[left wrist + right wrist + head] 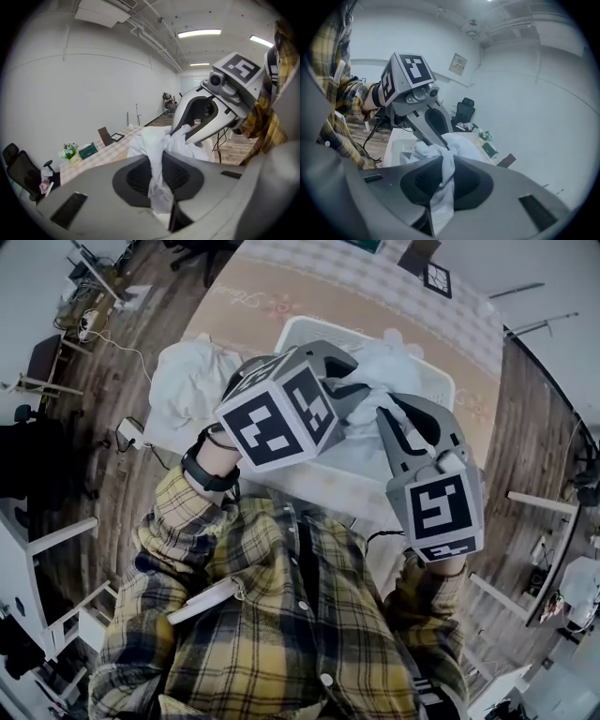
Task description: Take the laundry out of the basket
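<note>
- Laundry basket (433, 371): one, white, on the one checked table (375, 296).
- One white heap (187, 381) just left of the basket.
- One white garment (157, 145), held up over the basket, strung between my grippers.
- Two grippers: my left gripper (159, 180) and right gripper (440, 183), both jaw pairs narrow, pinching that garment.

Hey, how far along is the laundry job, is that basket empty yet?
Done: a crumpled white cloth pile lies outside the white plastic basket. In hand: the left claw and right claw both clamp one white fabric garment, held up over the basket. Left: setting it down; the claws hide whether more remains inside.
</note>
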A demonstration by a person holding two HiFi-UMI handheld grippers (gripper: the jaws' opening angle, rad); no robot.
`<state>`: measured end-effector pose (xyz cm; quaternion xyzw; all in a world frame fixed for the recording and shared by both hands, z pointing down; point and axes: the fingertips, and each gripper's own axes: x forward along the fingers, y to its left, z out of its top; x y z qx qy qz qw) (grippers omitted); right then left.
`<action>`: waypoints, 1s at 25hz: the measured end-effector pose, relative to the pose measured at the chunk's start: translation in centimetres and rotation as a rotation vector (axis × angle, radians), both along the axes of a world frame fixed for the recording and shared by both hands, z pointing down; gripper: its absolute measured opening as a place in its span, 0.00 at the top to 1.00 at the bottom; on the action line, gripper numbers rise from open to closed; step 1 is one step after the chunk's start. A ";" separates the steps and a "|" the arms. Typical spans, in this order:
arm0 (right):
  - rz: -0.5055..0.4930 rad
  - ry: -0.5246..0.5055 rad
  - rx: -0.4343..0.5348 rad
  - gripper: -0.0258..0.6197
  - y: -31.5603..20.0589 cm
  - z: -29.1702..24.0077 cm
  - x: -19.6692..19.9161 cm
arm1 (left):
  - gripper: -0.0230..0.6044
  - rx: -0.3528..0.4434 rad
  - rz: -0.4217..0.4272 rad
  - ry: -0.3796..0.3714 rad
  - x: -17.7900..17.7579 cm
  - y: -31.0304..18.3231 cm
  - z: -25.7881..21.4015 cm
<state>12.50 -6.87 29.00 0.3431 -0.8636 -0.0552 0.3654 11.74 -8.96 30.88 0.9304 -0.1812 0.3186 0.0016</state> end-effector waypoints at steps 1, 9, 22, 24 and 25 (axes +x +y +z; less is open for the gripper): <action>-0.003 -0.016 0.012 0.84 0.0 -0.7 -0.5 | 0.84 0.011 -0.012 0.011 -0.6 0.0 -0.7; -0.026 -0.082 0.051 0.84 0.2 -3.5 -7.4 | 0.84 0.089 -0.064 0.035 -7.9 0.1 -3.9; -0.080 -0.084 0.133 0.84 -2.4 -7.3 -21.4 | 0.84 0.149 -0.127 0.097 -22.4 -2.2 -7.9; -0.083 -0.086 0.133 0.84 -2.8 -7.1 -23.4 | 0.84 0.153 -0.135 0.095 -24.4 -2.6 -7.7; -0.083 -0.088 0.132 0.84 -3.0 -7.0 -24.2 | 0.84 0.155 -0.139 0.093 -25.2 -2.7 -7.6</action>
